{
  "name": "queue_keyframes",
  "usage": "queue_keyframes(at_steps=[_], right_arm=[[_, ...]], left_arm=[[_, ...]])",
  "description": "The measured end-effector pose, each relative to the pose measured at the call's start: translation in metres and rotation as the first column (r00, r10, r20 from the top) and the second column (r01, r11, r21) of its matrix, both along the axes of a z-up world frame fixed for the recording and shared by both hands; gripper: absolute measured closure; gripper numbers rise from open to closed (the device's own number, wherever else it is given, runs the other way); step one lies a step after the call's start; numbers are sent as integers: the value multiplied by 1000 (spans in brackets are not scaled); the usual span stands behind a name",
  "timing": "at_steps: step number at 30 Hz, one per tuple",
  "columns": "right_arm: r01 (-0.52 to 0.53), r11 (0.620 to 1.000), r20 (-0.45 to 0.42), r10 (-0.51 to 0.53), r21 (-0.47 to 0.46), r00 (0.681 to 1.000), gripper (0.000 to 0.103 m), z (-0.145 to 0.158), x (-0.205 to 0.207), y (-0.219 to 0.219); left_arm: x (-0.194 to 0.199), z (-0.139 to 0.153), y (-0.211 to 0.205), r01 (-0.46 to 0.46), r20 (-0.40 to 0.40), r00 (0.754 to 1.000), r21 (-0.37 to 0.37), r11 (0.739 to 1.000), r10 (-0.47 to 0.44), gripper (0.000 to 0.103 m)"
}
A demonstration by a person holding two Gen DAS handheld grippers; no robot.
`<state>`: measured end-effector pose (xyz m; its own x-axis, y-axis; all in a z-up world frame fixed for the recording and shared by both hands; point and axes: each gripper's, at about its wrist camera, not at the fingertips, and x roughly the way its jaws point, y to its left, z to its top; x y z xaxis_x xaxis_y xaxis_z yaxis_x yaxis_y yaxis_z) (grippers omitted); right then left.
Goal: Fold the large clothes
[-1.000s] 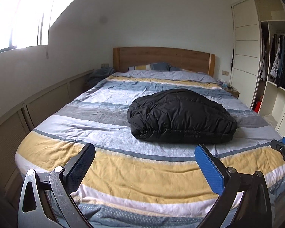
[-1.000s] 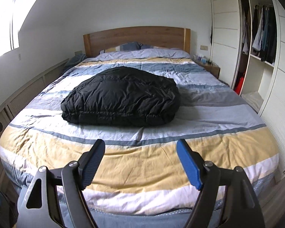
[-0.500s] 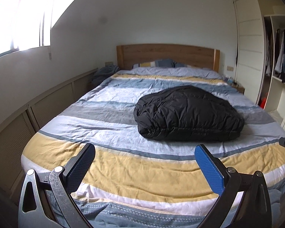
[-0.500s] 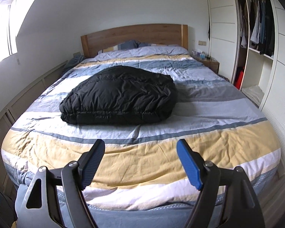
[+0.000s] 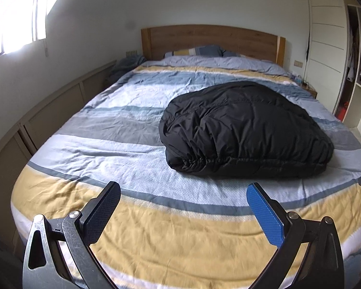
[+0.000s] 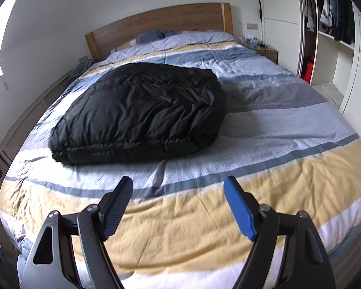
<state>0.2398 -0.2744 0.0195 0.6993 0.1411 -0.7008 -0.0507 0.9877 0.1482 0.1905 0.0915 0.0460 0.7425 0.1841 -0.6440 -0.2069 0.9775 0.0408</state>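
Note:
A black puffy jacket (image 5: 243,127) lies folded into a thick bundle on the middle of the bed; it also shows in the right wrist view (image 6: 142,113). My left gripper (image 5: 183,190) is open and empty, held over the foot of the bed, short of the jacket's near left corner. My right gripper (image 6: 178,184) is open and empty, also over the foot of the bed, short of the jacket's near right side. Neither gripper touches the jacket.
The bed has a striped blue, grey and yellow duvet (image 5: 170,228) and a wooden headboard (image 5: 211,39). A low panelled wall (image 5: 48,110) runs along the left. An open wardrobe with hanging clothes (image 6: 329,12) and a nightstand (image 6: 264,49) stand at the right.
Both grippers have moved forward, closer to the bed and the jacket, with the right view tilting. Both stay open and empty. The jacket has not moved.

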Motion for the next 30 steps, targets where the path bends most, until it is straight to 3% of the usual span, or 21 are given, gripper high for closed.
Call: queue_keyframes(at_steps=[12,21,26,30], right_arm=[[1,1000,-28,-1,-1,1000,26,-27,70,1],[9,1000,-8,-9,-17,1000,26,-27,110,-8],[19,999,12,-20,37,1000,26,-16,146,-33],[70,983,-50,-62,169,997,26,-19,188,-76]], left_arm=[[66,-29,19,-20,-53,998,-6,1000,20,1],[104,-43,31,-14,-60,998,-21,1000,13,1],[140,-42,69,-17,-25,1000,-109,994,15,1],[184,-47,111,14,-34,999,-272,962,-24,1]])
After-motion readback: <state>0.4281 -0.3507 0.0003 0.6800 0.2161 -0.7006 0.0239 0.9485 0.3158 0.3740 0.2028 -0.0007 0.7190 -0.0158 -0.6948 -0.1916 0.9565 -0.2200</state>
